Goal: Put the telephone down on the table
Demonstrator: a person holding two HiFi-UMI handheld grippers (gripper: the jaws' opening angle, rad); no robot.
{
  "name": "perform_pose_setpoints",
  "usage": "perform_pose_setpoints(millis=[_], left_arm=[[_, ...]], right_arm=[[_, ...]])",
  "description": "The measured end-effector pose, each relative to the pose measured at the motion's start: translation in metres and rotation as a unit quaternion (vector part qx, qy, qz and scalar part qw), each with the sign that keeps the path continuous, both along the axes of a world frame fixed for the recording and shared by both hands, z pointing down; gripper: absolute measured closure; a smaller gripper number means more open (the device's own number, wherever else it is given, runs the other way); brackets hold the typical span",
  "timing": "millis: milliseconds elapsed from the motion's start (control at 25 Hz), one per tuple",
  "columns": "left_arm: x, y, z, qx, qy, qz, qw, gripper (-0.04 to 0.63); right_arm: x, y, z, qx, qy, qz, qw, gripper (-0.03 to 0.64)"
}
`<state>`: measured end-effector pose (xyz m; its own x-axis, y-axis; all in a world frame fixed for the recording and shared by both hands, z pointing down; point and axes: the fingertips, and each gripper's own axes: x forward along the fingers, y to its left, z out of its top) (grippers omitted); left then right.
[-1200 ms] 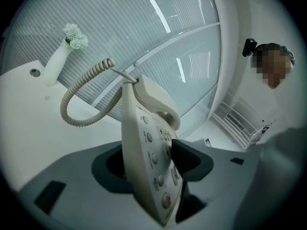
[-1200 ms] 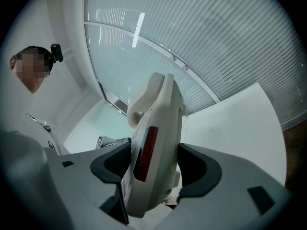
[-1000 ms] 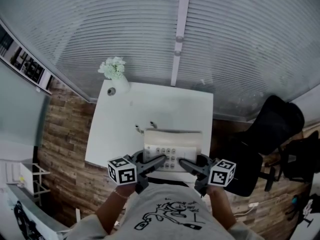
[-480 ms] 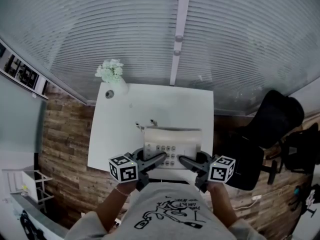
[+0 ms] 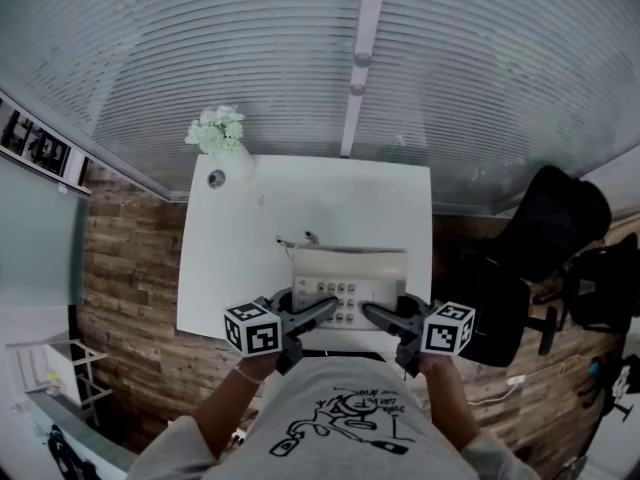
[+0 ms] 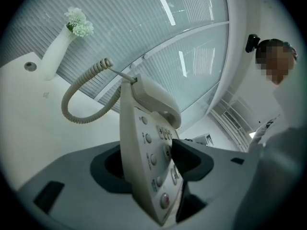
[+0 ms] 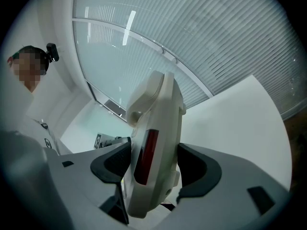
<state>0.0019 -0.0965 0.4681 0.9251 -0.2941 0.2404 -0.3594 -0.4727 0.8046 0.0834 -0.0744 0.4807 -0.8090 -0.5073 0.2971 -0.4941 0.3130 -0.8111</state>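
Note:
A beige desk telephone (image 5: 348, 286), handset on its cradle, sits level over the near half of the white table (image 5: 300, 203). I cannot tell if its base touches the tabletop. My left gripper (image 5: 325, 311) is shut on the telephone's near left edge, and its pads press the keypad side of the telephone (image 6: 144, 143). My right gripper (image 5: 372, 313) is shut on the near right edge, clamping the telephone's body (image 7: 156, 143) beside a dark red window. The coiled cord (image 6: 76, 104) loops off the far left corner.
A white vase of pale flowers (image 5: 222, 138) stands at the table's far left corner, with a small round disc (image 5: 215, 178) beside it. Slatted blinds (image 5: 300, 58) rise behind the table. A black office chair (image 5: 545, 248) is at the right. Brick-pattern flooring (image 5: 130, 268) lies on the left.
Both grippers have sunk a little with the telephone, which now sits slightly farther in over the table. Neither grip has changed.

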Motion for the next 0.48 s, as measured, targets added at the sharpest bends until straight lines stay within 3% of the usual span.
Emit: perform_pose_setpoints(millis=[480], left_arm=[[0.006, 0.003, 0.044, -0.032, -0.01, 0.005, 0.9994, 0.348]], right_arm=[[0.006, 0.005, 0.044, -0.038, -0.008, 0.005, 0.999, 0.303]])
